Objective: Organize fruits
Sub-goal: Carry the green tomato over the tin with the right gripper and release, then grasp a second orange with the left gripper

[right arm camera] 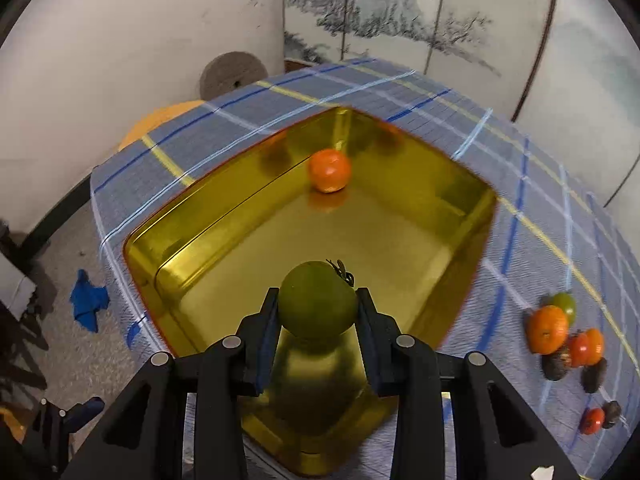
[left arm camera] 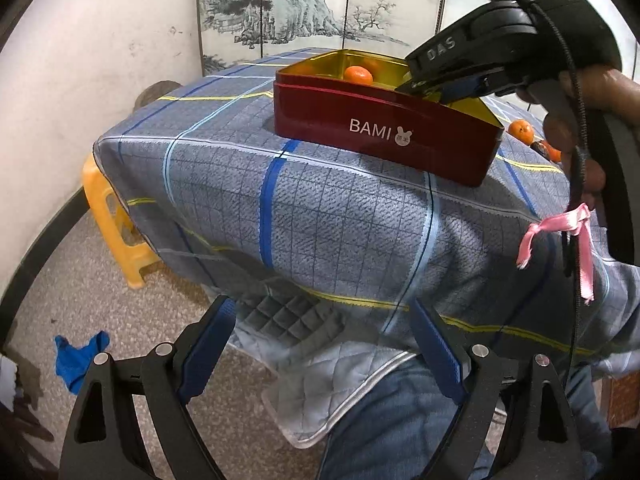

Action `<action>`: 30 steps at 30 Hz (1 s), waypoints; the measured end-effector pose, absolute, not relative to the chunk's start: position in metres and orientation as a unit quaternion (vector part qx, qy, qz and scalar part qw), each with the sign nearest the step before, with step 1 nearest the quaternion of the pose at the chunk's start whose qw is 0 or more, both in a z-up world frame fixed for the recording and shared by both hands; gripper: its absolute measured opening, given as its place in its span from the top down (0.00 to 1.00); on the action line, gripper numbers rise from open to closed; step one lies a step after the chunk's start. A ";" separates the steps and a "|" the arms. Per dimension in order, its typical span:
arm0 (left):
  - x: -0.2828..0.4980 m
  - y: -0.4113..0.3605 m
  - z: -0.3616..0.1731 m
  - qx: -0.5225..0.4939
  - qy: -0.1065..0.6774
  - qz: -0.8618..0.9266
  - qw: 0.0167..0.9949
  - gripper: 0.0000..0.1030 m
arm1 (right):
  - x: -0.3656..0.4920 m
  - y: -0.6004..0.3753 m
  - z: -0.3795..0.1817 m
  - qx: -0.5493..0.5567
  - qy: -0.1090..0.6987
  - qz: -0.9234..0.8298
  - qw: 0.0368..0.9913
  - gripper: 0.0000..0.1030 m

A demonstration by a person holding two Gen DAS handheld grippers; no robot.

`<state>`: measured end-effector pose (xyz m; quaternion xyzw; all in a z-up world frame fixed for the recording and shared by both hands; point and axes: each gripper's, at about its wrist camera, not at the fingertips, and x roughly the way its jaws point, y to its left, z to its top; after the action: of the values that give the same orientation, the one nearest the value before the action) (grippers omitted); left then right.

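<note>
The right gripper (right arm camera: 318,312) has its blue-padded fingers (right arm camera: 267,320) closed on a green tomato (right arm camera: 317,300), one pad on each flank, the dry stalk pointing up and away from the pads. It hangs just above the near end of the gold-lined tin (right arm camera: 460,240), inside the rim. The fruit looks firm but thin-skinned, smooth and round, so I'd judge it apt to roll or slip if squeezed off-centre and to bruise if pinched hard; the hold across its widest part seems the right one. It looks light, and would likely roll on the slick metal floor once let go.

Further into the tin, a mandarin (right arm camera: 329,171) sits against the far corner, well apart from the tomato, so the floor below the fingers is free. The walls are low and nothing seems to block a straight release.

Outside the tin, to its right on the checked cloth of the desk (right arm camera: 520,184), lies the unsorted heap: another mandarin (right arm camera: 547,329) touching a second green tomato (right arm camera: 565,306), red tomatoes (right arm camera: 585,347) just beside them, and dark fruits I cannot identify. A smaller red one sits nearer the desk's edge.

The left gripper (left arm camera: 324,348) hovers off the desk's near side, well short of the tin, its fingers spread wide with nothing between them. Beyond the tin's left side a yellow stool (left arm camera: 116,232) stands on the floor, and a blue rag (left arm camera: 78,360) lies there too.
</note>
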<state>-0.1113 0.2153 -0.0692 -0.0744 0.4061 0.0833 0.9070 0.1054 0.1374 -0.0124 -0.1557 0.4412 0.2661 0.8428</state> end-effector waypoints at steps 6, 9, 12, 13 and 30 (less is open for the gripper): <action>-0.113 0.215 -0.070 -0.074 0.410 0.087 0.905 0.14 | 0.109 0.140 -0.026 -0.147 0.466 0.273 0.829 0.68; -0.113 0.213 -0.070 -0.071 0.412 0.084 0.905 0.14 | 0.109 0.141 -0.026 -0.149 0.468 0.277 0.826 0.66; -0.114 0.210 -0.070 -0.067 0.412 0.083 0.905 0.14 | 0.109 0.142 -0.026 -0.148 0.471 0.277 0.825 0.64; -0.114 0.210 -0.069 -0.066 0.412 0.083 0.905 0.14 | 0.110 0.143 -0.026 -0.148 0.471 0.278 0.824 0.64; -0.092 0.160 -0.023 -0.012 0.357 -0.034 0.934 0.14 | 0.067 -0.096 0.044 -0.004 0.325 0.130 0.937 0.10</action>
<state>-0.0919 0.1600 -0.0230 -0.0116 0.3567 -0.0335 0.9335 0.0674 -0.0959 0.0439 -0.0044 0.3254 0.1298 0.9366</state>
